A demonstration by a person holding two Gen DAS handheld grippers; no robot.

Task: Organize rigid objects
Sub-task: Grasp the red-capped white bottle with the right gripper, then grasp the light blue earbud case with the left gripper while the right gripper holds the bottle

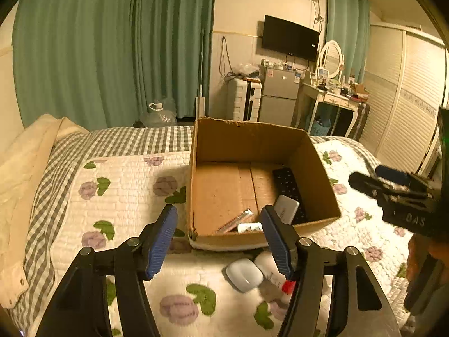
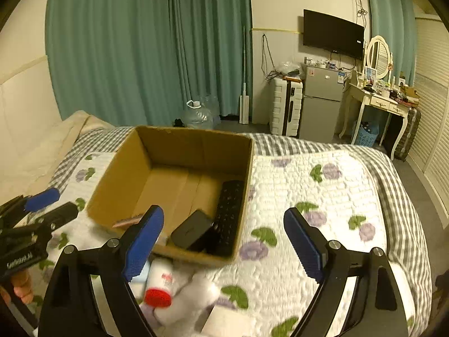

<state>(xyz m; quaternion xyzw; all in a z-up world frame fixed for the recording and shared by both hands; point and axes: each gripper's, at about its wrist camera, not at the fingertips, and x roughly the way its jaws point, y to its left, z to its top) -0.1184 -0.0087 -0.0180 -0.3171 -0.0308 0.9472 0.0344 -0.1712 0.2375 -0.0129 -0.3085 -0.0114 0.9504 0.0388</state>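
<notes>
Only rightward, red-capped bottle [image 2: 158, 286] clear; both grippers' fingers [image 1: 160, 241] apart, empty.

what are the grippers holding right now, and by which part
Nothing. The left gripper and the right gripper are both open and empty, above the cardboard box.

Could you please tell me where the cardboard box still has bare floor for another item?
The open brown cardboard box has bare floor across its left and far parts, bordered by its left and back walls. Its near right corner is crowded: the long black remote control, a small black case and a white rectangular case lie together there.
</notes>
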